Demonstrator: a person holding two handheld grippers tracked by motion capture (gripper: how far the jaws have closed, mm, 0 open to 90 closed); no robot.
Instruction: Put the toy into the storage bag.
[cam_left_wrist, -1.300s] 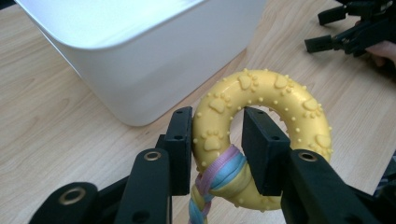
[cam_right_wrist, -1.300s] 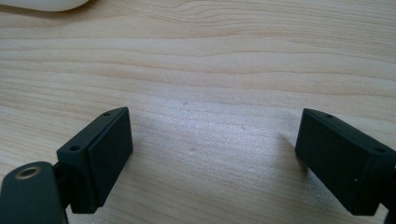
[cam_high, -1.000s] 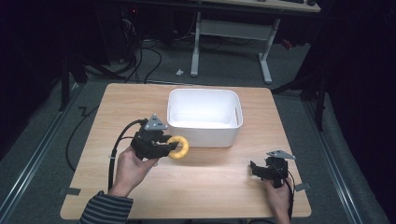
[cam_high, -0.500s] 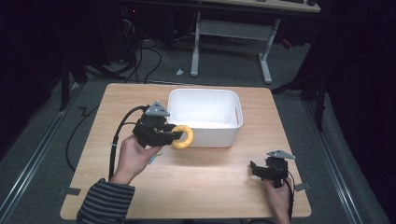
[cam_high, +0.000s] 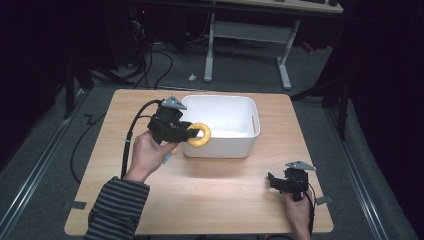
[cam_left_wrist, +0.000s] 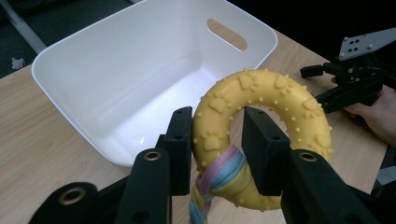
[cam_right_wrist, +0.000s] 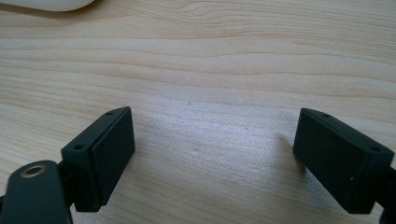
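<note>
A yellow rubber ring toy (cam_high: 198, 134) with paw prints and a braided pastel rope tail hangs in the air at the near left corner of the white bin (cam_high: 235, 108). My left gripper (cam_high: 186, 132) is shut on the ring (cam_left_wrist: 261, 126), one jaw inside the hole and one outside. In the left gripper view the bin (cam_left_wrist: 93, 60) lies open just beyond the toy. My right gripper (cam_high: 274, 181) rests low over the wood near the table's front right, jaws wide open (cam_right_wrist: 212, 156) with nothing between them.
The light wooden table (cam_high: 220, 200) has bare wood in front of the bin and between the hands. The bin has a handle slot (cam_left_wrist: 227, 33) in its far end wall. Beyond the table stand a white desk frame (cam_high: 250, 35) and floor cables.
My left hand has carried the ring toy up and away from me, from low in front of the bin to its near left corner. The right gripper has kept still.
</note>
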